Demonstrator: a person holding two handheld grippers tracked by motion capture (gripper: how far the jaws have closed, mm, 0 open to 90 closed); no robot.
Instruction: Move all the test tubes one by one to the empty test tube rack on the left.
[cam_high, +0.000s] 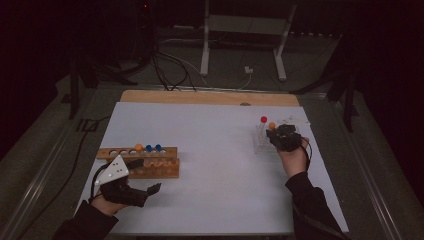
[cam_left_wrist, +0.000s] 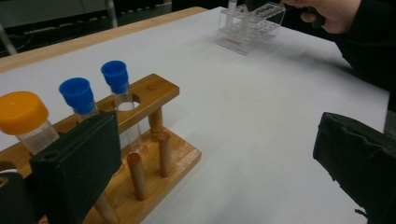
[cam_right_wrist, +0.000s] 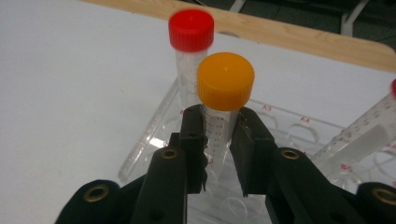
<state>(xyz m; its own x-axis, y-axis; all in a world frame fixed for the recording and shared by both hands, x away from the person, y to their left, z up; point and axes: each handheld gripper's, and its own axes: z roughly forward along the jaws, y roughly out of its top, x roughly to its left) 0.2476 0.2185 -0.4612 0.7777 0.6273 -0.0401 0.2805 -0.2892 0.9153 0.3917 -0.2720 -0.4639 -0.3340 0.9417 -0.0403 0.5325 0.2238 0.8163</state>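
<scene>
Right tool (cam_right_wrist: 218, 140) pinching a clear, graduated plastic tube with orange screw cap (cam_right_wrist: 225, 80), upright over the transparent rack (cam_right_wrist: 154, 126) near the counter's (cam_high: 215, 150) right edge; red-capped tube (cam_right_wrist: 191, 30) just behind. Left tool (cam_left_wrist: 224, 163) spread wide, beside the wooden rack (cam_left_wrist: 154, 93). Smooth white counter, wide free middle, dark room around.

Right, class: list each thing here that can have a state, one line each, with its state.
Right gripper: shut on the orange-capped tube.
Orange-capped tube: capped, upright, held over the clear rack.
Red-capped tube: capped, upright in the clear rack.
Clear rack: most holes empty.
Left gripper: open, holding nothing.
Blue-capped tubes: capped, upright in the wooden rack.
Wooden rack: end hole empty.
</scene>
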